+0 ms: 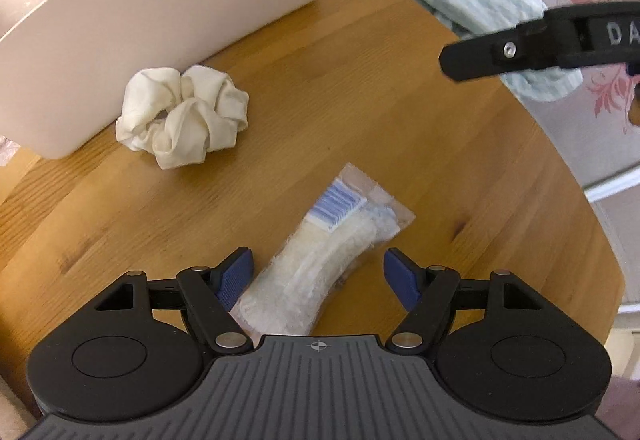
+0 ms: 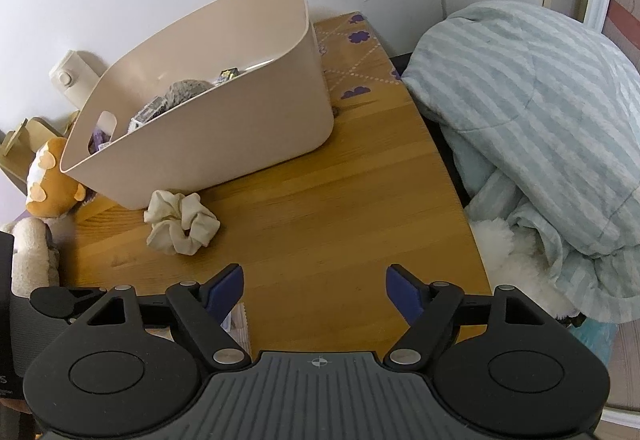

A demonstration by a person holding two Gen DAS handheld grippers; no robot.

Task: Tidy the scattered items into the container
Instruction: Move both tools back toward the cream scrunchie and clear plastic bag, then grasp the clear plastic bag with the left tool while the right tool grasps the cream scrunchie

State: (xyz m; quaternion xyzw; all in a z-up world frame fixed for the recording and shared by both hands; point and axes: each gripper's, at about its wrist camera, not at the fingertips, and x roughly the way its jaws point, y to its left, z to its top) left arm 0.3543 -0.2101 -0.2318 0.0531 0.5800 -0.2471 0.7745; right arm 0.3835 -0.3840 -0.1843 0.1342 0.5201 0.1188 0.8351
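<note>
**Packet between the left jaws, long axis running away and to the right**

Left wrist view: the left gripper (image 1: 318, 280) hangs low over the wooden table (image 1: 460, 168), jaws spread wide, nothing held. The wrapped toothbrush packet (image 1: 320, 264) lies flat on the table between the two blue pads (image 1: 236, 280). Its near end sits close against the left pad; the bristle end points away and to the right, so the long axis is slanted across the jaw gap, not square to it. The right pad stands clear of the packet. The white scrunchie (image 1: 184, 116) lies farther off to the left, touching or just beside the wall of the beige bin (image 1: 140, 20). A black finger of the right gripper (image 1: 500, 52) enters from the right, above the table.

Right wrist view: the right gripper (image 2: 314, 294) is also wide open and empty, over bare wood. The scrunchie (image 2: 182, 224) is ahead and left of it, at the foot of the bin (image 2: 224, 136), which already holds several things. A corner of the packet (image 2: 240, 320) shows behind the left finger. A striped blanket (image 2: 540, 112) is heaped at the right.

Judgement: the left hand is nearer the packet; closing should catch it across its narrow width, though the slant may make it twist
</note>
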